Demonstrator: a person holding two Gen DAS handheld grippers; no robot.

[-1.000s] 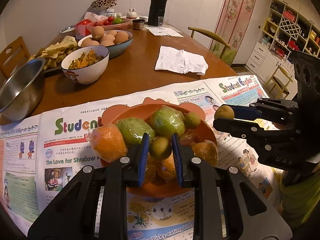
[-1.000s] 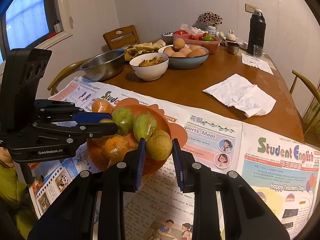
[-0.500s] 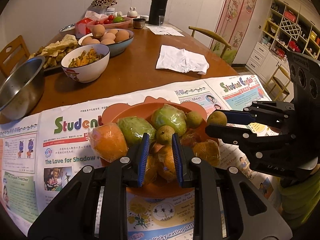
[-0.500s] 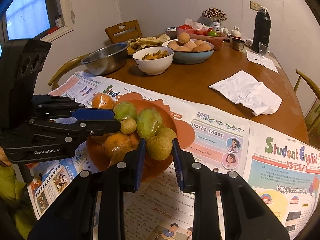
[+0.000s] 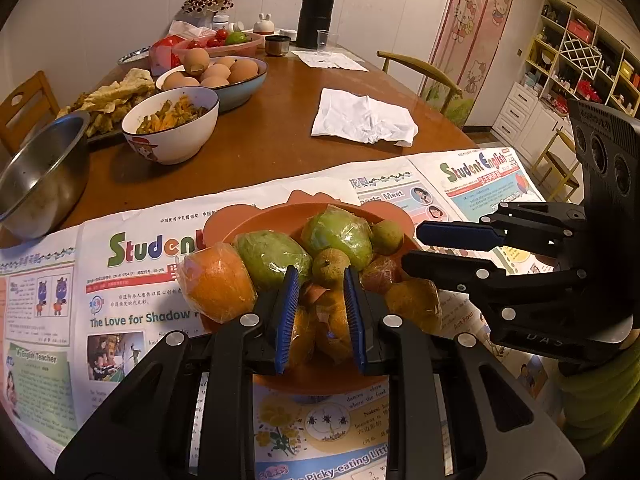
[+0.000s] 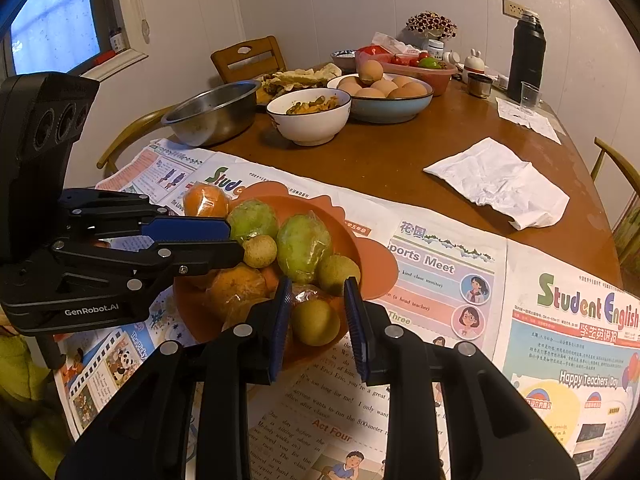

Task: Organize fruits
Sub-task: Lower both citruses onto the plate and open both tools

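Fruit fills the orange plate (image 5: 256, 220) at the centre of both views, on newspaper (image 5: 136, 280) spread over the near end of the table (image 5: 272, 136). In the left wrist view I see a wrapped orange (image 5: 218, 282) at the plate's left edge, two wrapped green fruits (image 5: 272, 254) behind it, and a small brown fruit (image 5: 330, 268) just above my left gripper (image 5: 322, 280). That gripper's jaws stand apart with nothing between the pads; more wrapped oranges lie on the plate below the gap. My right gripper (image 6: 318, 292) is also parted and holds nothing; in the right wrist view a small brown fruit (image 6: 315, 322) sits in the gap, touching neither pad as far as I can tell, and seems to rest at the plate's near rim (image 6: 192, 320). Another small one (image 6: 338, 274) lies just above it, and a third (image 6: 260, 251) sits by the tip of the left gripper at the left of that frame. In the upper left of the left wrist view sit a white bowl (image 5: 172, 136) of food, a blue bowl (image 5: 240, 88) of eggs and a steel bowl (image 5: 40, 176). A white napkin (image 5: 364, 118) lies right of centre, and a black flask (image 5: 316, 8) stands at the top.
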